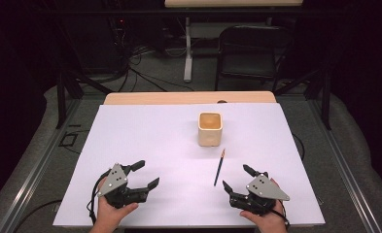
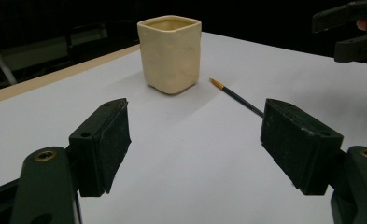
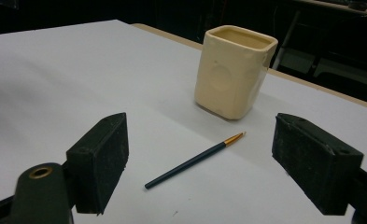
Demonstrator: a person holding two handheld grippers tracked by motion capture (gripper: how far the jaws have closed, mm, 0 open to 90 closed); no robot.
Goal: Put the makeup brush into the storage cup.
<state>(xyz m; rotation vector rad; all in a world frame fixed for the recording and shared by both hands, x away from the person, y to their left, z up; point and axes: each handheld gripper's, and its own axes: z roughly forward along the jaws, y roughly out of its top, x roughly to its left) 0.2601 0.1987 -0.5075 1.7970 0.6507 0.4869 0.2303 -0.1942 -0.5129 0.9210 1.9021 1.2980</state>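
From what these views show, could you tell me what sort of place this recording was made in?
Probably a lab or studio set up for recording: a white-covered table stands among dark surroundings, loose cables run across the floor behind it, and a black chair sits beside another desk's leg.

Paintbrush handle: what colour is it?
Dark teal paintbrush handle, gold ferrule near the tip; clearest in the right gripper view.
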